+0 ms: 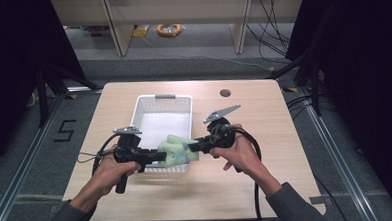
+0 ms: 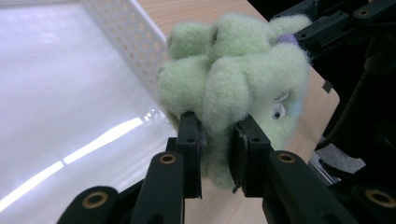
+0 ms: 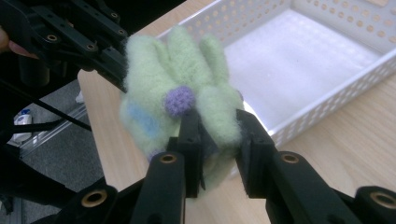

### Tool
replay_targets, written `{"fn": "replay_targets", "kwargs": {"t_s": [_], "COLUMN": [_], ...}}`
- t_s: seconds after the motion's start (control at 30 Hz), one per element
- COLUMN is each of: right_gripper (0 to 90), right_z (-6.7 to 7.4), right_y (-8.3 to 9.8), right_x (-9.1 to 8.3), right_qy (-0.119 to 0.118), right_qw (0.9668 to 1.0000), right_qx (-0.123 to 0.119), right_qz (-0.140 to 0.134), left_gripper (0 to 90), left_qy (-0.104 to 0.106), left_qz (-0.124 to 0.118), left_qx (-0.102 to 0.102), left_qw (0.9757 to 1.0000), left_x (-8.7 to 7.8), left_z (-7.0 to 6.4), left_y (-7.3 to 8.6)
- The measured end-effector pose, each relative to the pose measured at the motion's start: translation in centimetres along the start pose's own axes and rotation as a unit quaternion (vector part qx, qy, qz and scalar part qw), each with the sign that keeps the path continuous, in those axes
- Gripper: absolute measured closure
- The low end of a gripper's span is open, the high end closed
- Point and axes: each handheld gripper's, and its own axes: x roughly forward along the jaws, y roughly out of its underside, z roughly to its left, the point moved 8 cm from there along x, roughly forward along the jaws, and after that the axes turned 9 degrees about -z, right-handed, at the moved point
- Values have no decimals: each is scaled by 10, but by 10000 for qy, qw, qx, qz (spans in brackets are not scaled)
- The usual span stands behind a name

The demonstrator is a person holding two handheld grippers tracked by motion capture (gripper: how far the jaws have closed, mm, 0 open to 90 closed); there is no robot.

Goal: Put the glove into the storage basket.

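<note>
The step in hand looks like carrying the green plush toy (image 1: 176, 150) over the near wall of the white basket (image 1: 140, 107) and setting it down inside. To do it well, both hands should travel together at one pace, so the soft body is neither stretched nor dropped, and the toy should clear the perforated rim before it is lowered. The left tongs (image 2: 217, 140) are nearly together, clamped on a fold of the toy's fleece. The right tongs (image 3: 218, 135) are likewise narrowed and pinch the toy from the opposite side, just below its purple knob. The toy hangs between them above the basket's near edge, over the worktop (image 1: 264, 117)
</note>
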Motion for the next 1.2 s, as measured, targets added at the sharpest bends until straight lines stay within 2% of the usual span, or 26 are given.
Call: {"fn": "replay_targets", "kwargs": {"t_s": [0.03,0.1,0.17,0.2,0.23,0.3,0.33,0.47,0.53,0.57,0.63,0.67,0.73,0.8,0.87,0.9,0.97,1.03,1.2], "right_gripper": [742,743,742,743,743,743,743,743,743,743,743,743,743,743,743,743,743,743,743], "right_z": [0,-5,-6,-10,-11,-14,-18,-26,-30,-32,-37,-38,-39,-43,-44,-46,-47,-48,-50], "right_y": [0,-8,-10,-14,-16,-18,-21,-24,-25,-24,-23,-23,-22,-20,-19,-17,-15,-14,-7], "right_x": [0,13,18,28,32,37,46,59,67,71,82,85,88,96,98,103,107,109,117], "right_qy": [0,-11,-50,-31,-31,-48,7,44,36,90,88,108,114,150,175,194,253,237,294], "right_qw": [10000,9999,9999,9997,9997,9996,9993,9988,9984,9973,9968,9966,9962,9957,9954,9948,9942,9943,9923], "right_qx": [0,105,98,190,193,187,267,291,389,528,562,566,594,614,617,605,614,576,525], "right_qz": [0,75,84,153,177,192,266,381,417,511,567,582,629,675,716,791,851,867,1080], "left_gripper": [743,743,743,743,743,743,742,742,742,741,741,739,738,738,737,735,733,731,717], "left_qy": [0,-114,-147,-174,-236,-280,-325,-457,-570,-559,-569,-638,-673,-714,-834,-869,-935,-993,-1038], "left_qz": [0,33,48,92,113,134,140,307,321,338,419,464,450,533,571,622,756,762,1038], "left_qx": [0,-49,-87,-114,-174,-214,-252,-347,-388,-414,-492,-514,-514,-512,-494,-488,-353,-381,-340], "left_qw": [10000,9999,9998,9997,9995,9993,9991,9979,9971,9970,9963,9956,9954,9947,9937,9931,9921,9914,9886], "left_x": [0,-3,-4,-4,-4,-4,-3,1,2,3,4,5,6,7,10,11,13,15,20], "left_z": [0,12,17,21,29,34,38,54,60,63,68,72,75,78,81,82,86,86,92], "left_y": [0,-3,-5,-5,-7,-8,-9,-10,-10,-9,-7,-5,-4,-3,-1,1,3,4,12]}}
